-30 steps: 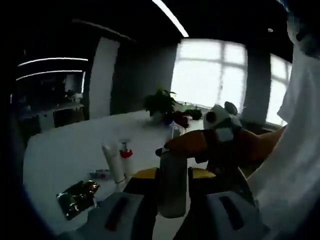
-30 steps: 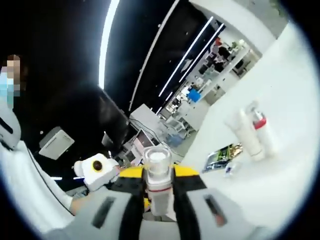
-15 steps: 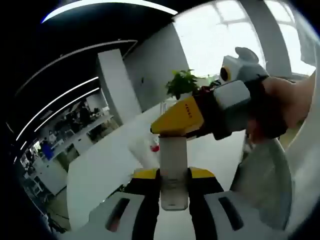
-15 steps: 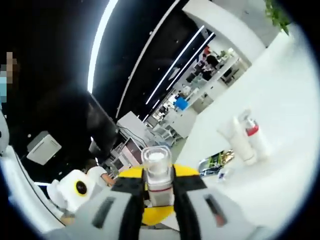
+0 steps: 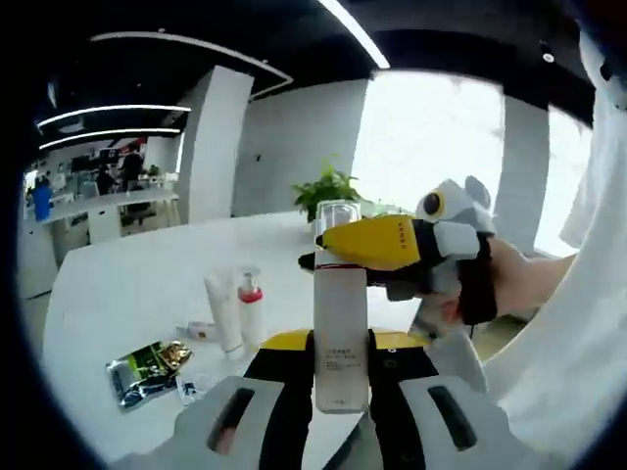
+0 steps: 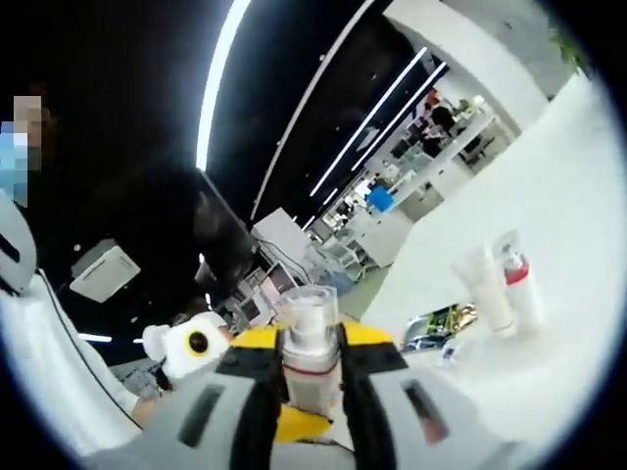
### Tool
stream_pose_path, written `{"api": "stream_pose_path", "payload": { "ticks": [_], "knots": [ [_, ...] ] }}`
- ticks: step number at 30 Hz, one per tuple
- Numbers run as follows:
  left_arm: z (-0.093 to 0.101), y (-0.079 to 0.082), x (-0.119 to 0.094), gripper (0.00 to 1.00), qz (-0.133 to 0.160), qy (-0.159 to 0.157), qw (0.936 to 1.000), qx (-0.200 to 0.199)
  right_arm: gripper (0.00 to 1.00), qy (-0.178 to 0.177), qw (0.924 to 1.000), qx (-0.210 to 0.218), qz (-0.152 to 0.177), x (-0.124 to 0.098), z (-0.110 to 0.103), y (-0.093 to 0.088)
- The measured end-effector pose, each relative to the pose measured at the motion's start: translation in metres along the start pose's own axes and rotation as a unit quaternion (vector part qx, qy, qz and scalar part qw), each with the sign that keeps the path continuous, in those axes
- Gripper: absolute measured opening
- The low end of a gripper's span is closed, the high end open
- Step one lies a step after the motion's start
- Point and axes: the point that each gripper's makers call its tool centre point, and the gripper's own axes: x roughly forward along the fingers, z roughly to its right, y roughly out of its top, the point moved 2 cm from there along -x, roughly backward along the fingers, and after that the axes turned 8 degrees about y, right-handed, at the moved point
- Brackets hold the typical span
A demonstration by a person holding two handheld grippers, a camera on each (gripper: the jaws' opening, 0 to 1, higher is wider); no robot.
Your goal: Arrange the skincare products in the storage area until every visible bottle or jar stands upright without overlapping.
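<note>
Grey left gripper with black-and-yellow jaws and red slots; person's white sleeve.

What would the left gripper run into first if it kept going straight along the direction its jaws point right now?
Probably the right gripper: its yellow jaws clamp the top of the frosted bottle that the left gripper holds, directly ahead. Depth is hard to judge, but nothing nearer lies in that line.

A long white table is carrying a white tube standing beside a red-collared pump bottle, with a shiny foil packet lying at their seven o'clock.
</note>
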Motion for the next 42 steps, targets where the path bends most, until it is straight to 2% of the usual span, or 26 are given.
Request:
{"api": "stream_pose_path", "payload": {
  "ticks": [4,5,6,7,8,11,12,13,14,15,17,22,25,27,28,31,32,33,34,36,38,42],
  "knots": [
    [0.012,0.014,-0.008,0.17,0.019,-0.077,0.9956,-0.050,0.25,0.061,0.9981,-0.007,-0.011,-0.003,-0.016,0.010],
    [0.019,0.016,-0.010,0.17,0.015,-0.111,0.9908,-0.075,0.25,0.082,0.9964,-0.006,-0.017,-0.003,-0.021,0.011],
    [0.020,0.019,-0.010,0.17,0.024,-0.116,0.9897,-0.080,0.24,0.102,0.9944,-0.009,-0.026,-0.004,-0.027,0.012],
    [0.021,0.022,-0.010,0.17,0.033,-0.128,0.9868,-0.094,0.24,0.101,0.9941,-0.017,-0.034,-0.004,-0.027,0.012],
    [0.023,0.024,-0.011,0.17,0.035,-0.139,0.9829,-0.116,0.25,0.108,0.9923,-0.037,-0.047,-0.005,-0.029,0.012],
    [0.020,0.035,-0.011,0.17,0.071,-0.154,0.9681,-0.185,0.26,0.118,0.9862,-0.065,-0.096,-0.006,-0.033,0.003],
    [0.021,0.039,-0.013,0.17,0.078,-0.170,0.9587,-0.214,0.24,0.118,0.9855,-0.074,-0.097,-0.005,-0.034,0.003],
    [0.023,0.038,-0.014,0.17,0.076,-0.182,0.9536,-0.227,0.23,0.118,0.9872,-0.069,-0.082,-0.003,-0.035,0.005],
    [0.024,0.037,-0.012,0.17,0.078,-0.185,0.9531,-0.226,0.23,0.120,0.9876,-0.066,-0.076,-0.002,-0.036,0.006],
    [0.024,0.036,-0.011,0.17,0.080,-0.183,0.9542,-0.223,0.22,0.127,0.9895,-0.033,-0.061,0.001,-0.035,0.008],
    [0.027,0.035,-0.009,0.17,0.075,-0.191,0.9526,-0.225,0.22,0.130,0.9893,-0.029,-0.059,0.003,-0.034,0.006],
    [0.033,0.030,-0.008,0.17,0.055,-0.202,0.9552,-0.209,0.21,0.139,0.9889,-0.006,-0.051,0.006,-0.035,0.007],
    [0.032,0.027,-0.008,0.17,0.048,-0.202,0.9564,-0.206,0.21,0.137,0.9891,-0.006,-0.055,0.006,-0.033,0.007],
    [0.028,0.027,-0.007,0.18,0.048,-0.193,0.9582,-0.206,0.21,0.117,0.9918,0.005,-0.050,0.006,-0.027,0.008],
    [0.024,0.026,-0.005,0.18,0.045,-0.182,0.9610,-0.203,0.21,0.094,0.9944,0.019,-0.045,0.006,-0.019,0.008],
    [0.006,0.023,0.005,0.18,0.038,-0.126,0.9739,-0.185,0.21,0.032,0.9987,0.030,-0.026,0.004,0.000,0.008],
    [0.003,0.021,0.008,0.18,0.031,-0.110,0.9785,-0.172,0.20,0.011,0.9990,0.036,-0.025,0.003,0.005,0.007],
    [-0.004,0.018,0.012,0.19,0.025,-0.079,0.9867,-0.140,0.20,-0.030,0.9987,0.035,-0.024,0.001,0.016,0.005],
    [-0.007,0.016,0.015,0.20,0.017,-0.059,0.9914,-0.116,0.20,-0.054,0.9976,0.035,-0.025,0.000,0.021,0.004],
    [-0.012,0.011,0.023,0.20,-0.004,-0.014,0.9975,-0.070,0.20,-0.106,0.9936,0.024,-0.032,-0.003,0.033,0.001],
    [-0.017,0.007,0.029,0.20,-0.016,0.026,0.9987,-0.041,0.20,-0.163,0.9858,0.014,-0.036,-0.007,0.045,-0.001],
    [-0.024,-0.002,0.038,0.18,-0.045,0.080,0.9955,0.024,0.20,-0.222,0.9747,0.016,-0.018,-0.010,0.060,-0.007]
  ]
}}
